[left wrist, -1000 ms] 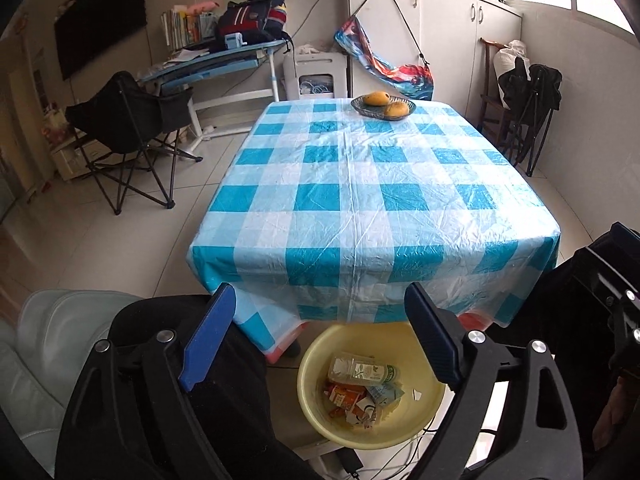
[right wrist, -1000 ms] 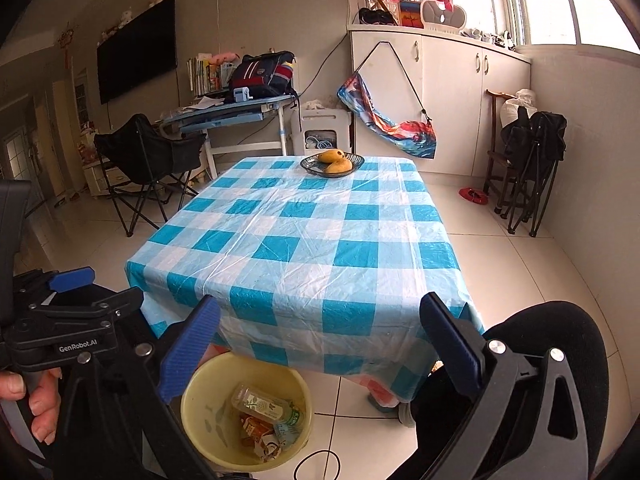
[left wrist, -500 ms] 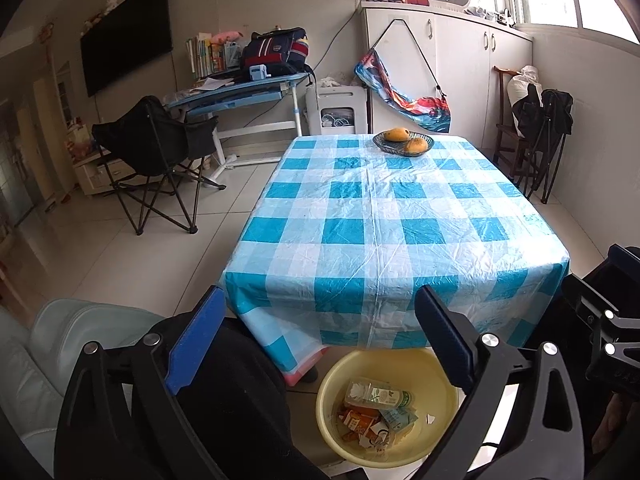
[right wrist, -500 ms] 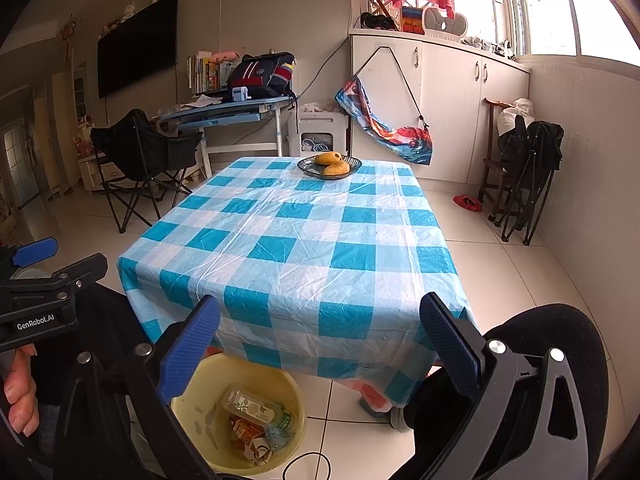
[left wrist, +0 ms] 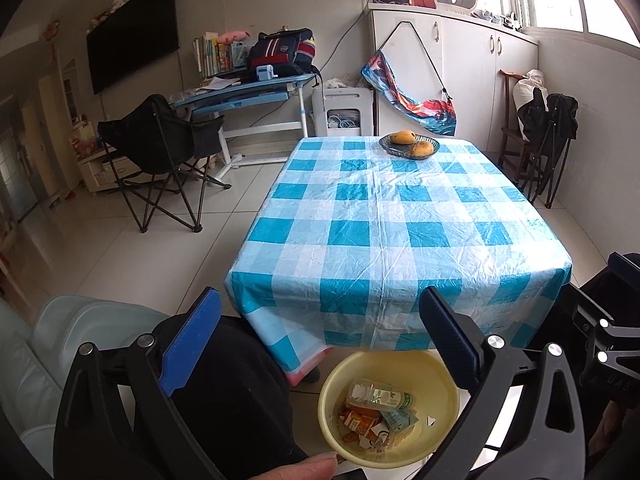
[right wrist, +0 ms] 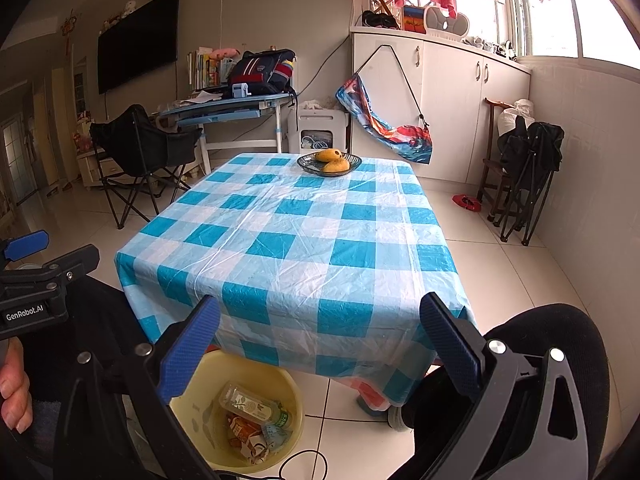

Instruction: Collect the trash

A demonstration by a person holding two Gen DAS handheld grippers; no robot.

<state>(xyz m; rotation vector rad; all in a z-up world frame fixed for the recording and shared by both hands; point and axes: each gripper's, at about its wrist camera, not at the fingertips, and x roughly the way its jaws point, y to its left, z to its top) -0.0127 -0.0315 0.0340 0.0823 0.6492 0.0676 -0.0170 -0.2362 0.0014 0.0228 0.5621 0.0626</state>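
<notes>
A yellow trash bin [left wrist: 444,376] stands on the floor below the table's near edge; it also shows in the right wrist view [right wrist: 288,392]. Inside lie a clear plastic bottle [left wrist: 376,394], an orange carton [left wrist: 356,420] and paper scraps. My left gripper [left wrist: 320,340] is open and empty above the bin. My right gripper [right wrist: 320,344] is open and empty, held over the table's near edge. The table [left wrist: 400,232] has a blue and white checked cloth.
A dark bowl with two mangoes [left wrist: 409,145] sits at the table's far end. A black folding chair [left wrist: 160,148] stands left, a desk [left wrist: 248,92] behind it, folded chairs [left wrist: 548,140] at the right wall. A pale seat [left wrist: 48,344] is at lower left.
Both grippers have risen and tilted up, so the table and bin sit lower in view. Both stay open and empty.
</notes>
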